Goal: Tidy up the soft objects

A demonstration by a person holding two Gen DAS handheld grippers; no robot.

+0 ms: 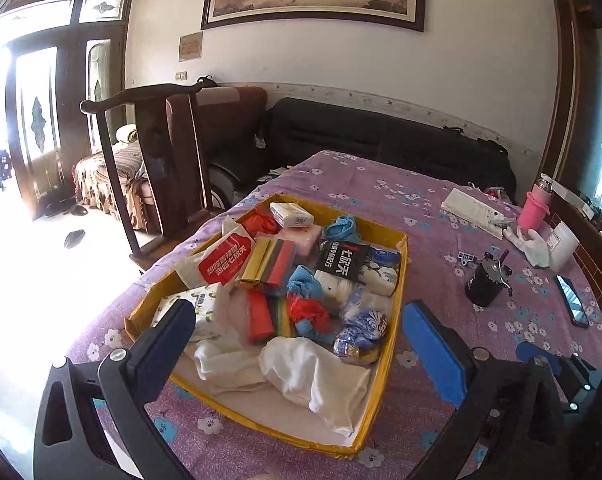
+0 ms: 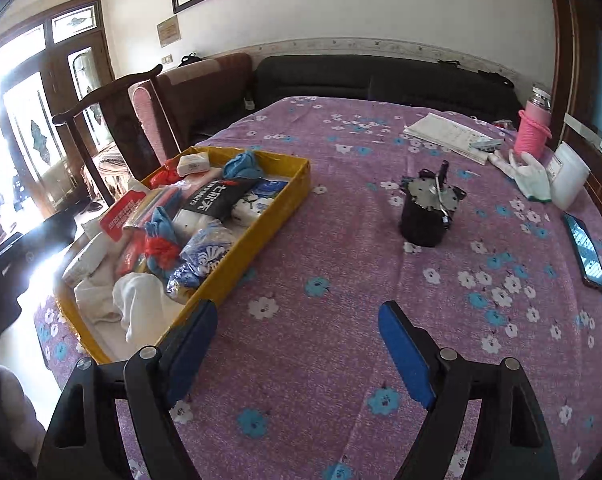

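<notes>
A yellow tray on the purple flowered tablecloth holds several soft things: white cloths, blue and red socks, tissue packs, a black packet, a blue patterned bag. My left gripper is open and empty, above the tray's near end. In the right wrist view the tray lies to the left. My right gripper is open and empty over bare tablecloth, right of the tray.
A black cup with tools stands mid-table. A phone, white glove, pink bottle, white container and papers lie at the right. A wooden chair stands left of the table.
</notes>
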